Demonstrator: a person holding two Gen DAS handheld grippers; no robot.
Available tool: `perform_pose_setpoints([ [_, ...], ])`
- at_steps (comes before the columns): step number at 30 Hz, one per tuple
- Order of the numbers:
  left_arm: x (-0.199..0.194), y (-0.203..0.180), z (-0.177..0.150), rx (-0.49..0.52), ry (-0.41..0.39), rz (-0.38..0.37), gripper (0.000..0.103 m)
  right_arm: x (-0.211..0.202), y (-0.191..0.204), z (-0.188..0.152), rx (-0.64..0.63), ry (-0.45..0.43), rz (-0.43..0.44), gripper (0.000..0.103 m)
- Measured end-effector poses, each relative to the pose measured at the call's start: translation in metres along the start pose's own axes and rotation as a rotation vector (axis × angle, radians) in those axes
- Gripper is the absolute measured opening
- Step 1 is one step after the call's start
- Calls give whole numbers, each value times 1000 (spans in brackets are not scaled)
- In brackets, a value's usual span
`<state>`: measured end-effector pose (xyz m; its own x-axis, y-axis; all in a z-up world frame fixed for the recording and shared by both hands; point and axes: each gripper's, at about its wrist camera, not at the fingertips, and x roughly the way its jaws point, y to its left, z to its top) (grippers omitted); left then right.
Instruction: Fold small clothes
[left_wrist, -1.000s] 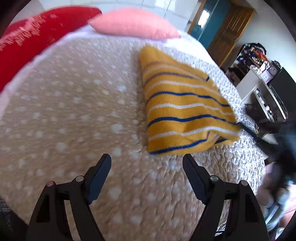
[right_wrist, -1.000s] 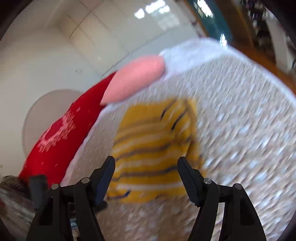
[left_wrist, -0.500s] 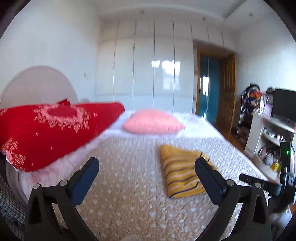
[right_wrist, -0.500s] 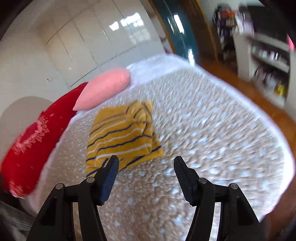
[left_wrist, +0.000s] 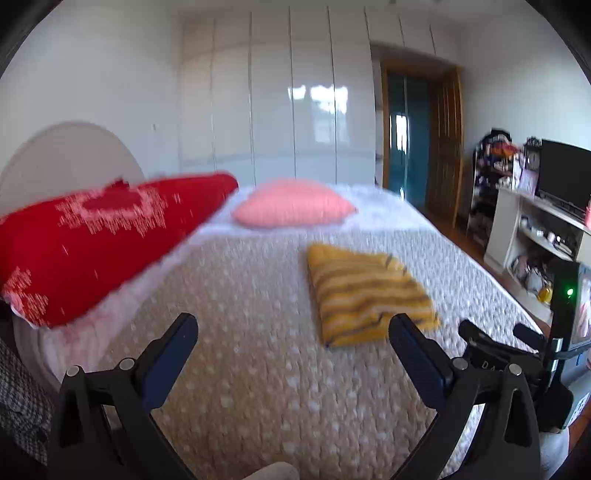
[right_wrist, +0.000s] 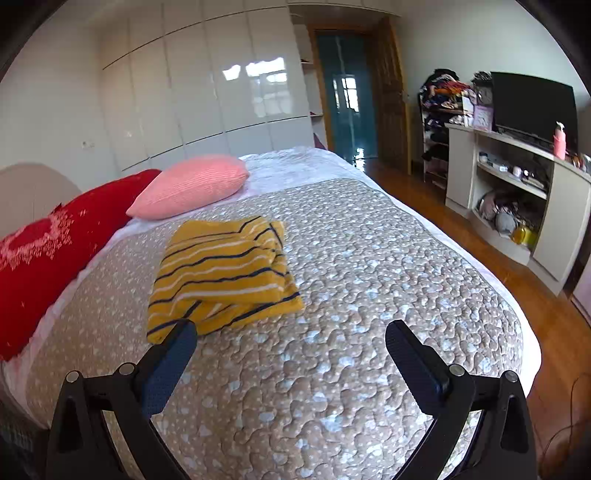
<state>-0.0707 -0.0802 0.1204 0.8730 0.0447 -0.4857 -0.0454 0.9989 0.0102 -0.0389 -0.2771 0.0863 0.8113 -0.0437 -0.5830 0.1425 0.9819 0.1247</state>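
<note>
A yellow garment with dark blue and white stripes (right_wrist: 221, 273) lies folded into a flat rectangle on the beige quilted bed (right_wrist: 369, 277). In the left wrist view the same folded garment (left_wrist: 365, 291) lies ahead and to the right on the bed (left_wrist: 240, 332). My left gripper (left_wrist: 293, 321) hangs open above the quilt, short of the garment, with nothing between its fingers. My right gripper (right_wrist: 291, 328) is opening its jaws wide over bare quilt. Its left fingertip (right_wrist: 181, 339) overlaps the garment's near corner in the picture. Neither gripper holds anything.
A red patterned pillow (right_wrist: 44, 254) and a pink pillow (right_wrist: 192, 188) lie at the head of the bed. White wardrobe doors (left_wrist: 295, 110) fill the far wall. A white shelf unit with a TV (right_wrist: 517, 184) stands across the wooden floor (right_wrist: 461, 243) to the right.
Both grippers drew back and up from the garment and tilted up, so the room now shows. Both pairs of jaws spread wider. The garment stays folded on the bed.
</note>
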Motion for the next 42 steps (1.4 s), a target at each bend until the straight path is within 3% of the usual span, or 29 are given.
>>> perform_pose_setpoints([
  [6, 32, 2, -18, -25, 152, -13, 103, 15, 14, -11, -39, 77, 7, 103],
  [12, 47, 2, -29, -53, 252, -38, 103, 28, 25, -25, -77, 160, 38, 103],
  [42, 76, -3, -51, -29, 412, -31, 103, 44, 28, -40, -124, 241, 26, 103],
])
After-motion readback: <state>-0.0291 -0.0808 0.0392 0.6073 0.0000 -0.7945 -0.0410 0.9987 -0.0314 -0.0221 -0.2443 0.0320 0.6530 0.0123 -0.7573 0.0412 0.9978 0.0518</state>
